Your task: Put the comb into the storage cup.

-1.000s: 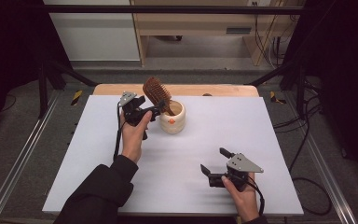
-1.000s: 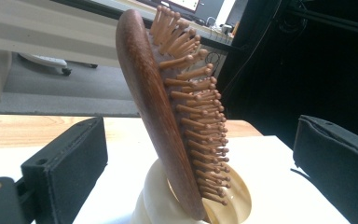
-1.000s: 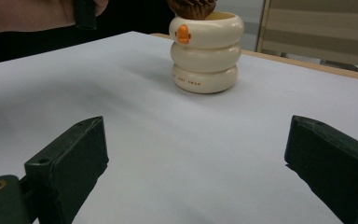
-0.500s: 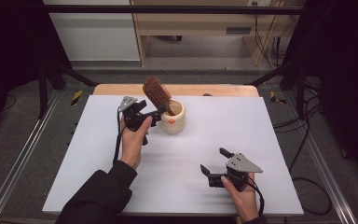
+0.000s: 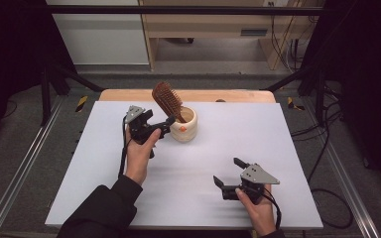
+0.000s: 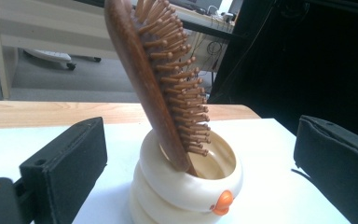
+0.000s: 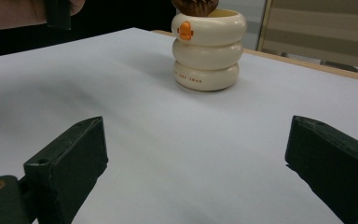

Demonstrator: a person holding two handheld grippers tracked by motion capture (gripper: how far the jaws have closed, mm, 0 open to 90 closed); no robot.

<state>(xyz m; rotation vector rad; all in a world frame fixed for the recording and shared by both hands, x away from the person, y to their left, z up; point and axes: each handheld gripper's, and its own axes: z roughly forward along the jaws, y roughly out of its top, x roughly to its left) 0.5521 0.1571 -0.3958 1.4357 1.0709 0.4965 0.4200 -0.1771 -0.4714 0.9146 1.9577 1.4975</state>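
A cream ringed cup [image 5: 186, 130] with a small orange mark stands on the white table top [image 5: 278, 148], towards the back. A wooden hairbrush [image 5: 166, 99] stands handle-down in it, its bristled head leaning up and to the left. My left gripper [image 5: 159, 121] hovers open just left of the cup; in the left gripper view its jaws stand wide on either side of the cup [image 6: 186, 186] and the brush [image 6: 158, 79], touching neither. My right gripper [image 5: 228, 172] rests open near the front right, with nothing between its jaws, facing the cup [image 7: 207, 49].
The table top ends in a wooden strip [image 5: 188, 95] at the back edge. Metal rails [image 5: 25, 163] run along both sides of the table, with cables on the floor to the right. A wooden bench [image 5: 208, 29] stands behind.
My left gripper has drawn back a little from the cup towards the near side. The brush stays in the cup. The right gripper has not moved.
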